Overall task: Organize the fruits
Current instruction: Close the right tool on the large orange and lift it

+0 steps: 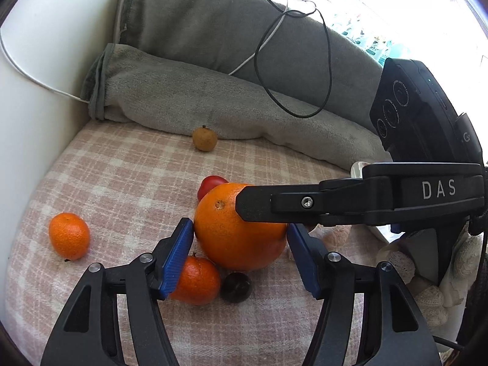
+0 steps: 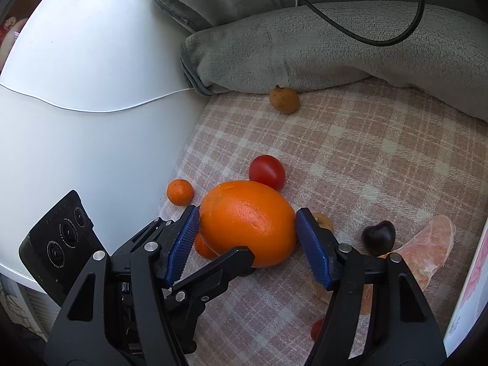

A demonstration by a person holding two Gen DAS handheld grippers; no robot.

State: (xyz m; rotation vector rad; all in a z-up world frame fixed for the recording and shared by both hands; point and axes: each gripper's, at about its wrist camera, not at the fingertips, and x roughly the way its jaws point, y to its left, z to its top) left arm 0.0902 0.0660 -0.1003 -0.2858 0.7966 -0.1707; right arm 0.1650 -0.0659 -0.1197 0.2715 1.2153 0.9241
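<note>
Blue ribbed fingers (image 1: 178, 254) of the left gripper (image 1: 241, 256) stand wide apart on either side of a large orange (image 1: 235, 228), the left pad touching its skin and the right pad just beside it. From the left wrist view, the orange sits on a pink and cream checked cloth (image 1: 122, 167). The right gripper (image 1: 350, 202) reaches in from the right, its black finger lying across the orange's upper right. A small mandarin (image 1: 69, 235) lies well apart to the left. Another mandarin (image 1: 196, 282) and a dark cherry (image 1: 235, 286) rest just below the orange. A red tomato (image 1: 210, 184) peeks out behind it. Farther back, a brownish round fruit (image 1: 204, 138) sits near a folded grey blanket (image 1: 213, 91), over which a black cable (image 1: 328, 48) loops.

From the right wrist view, the right gripper (image 2: 247, 244) is also wide open around the same orange (image 2: 247, 222), its left pad touching the fruit and its right pad very close. The left gripper's black finger (image 2: 213, 271) touches the orange's lower front. The tomato (image 2: 267, 171) sits just behind the orange, and the small mandarin (image 2: 180, 192) lies to its left. The cherry (image 2: 378, 237) rests to the right, beside a peeled citrus segment (image 2: 427, 250). The brownish fruit (image 2: 284, 99) lies near the blanket (image 2: 305, 48).
</note>
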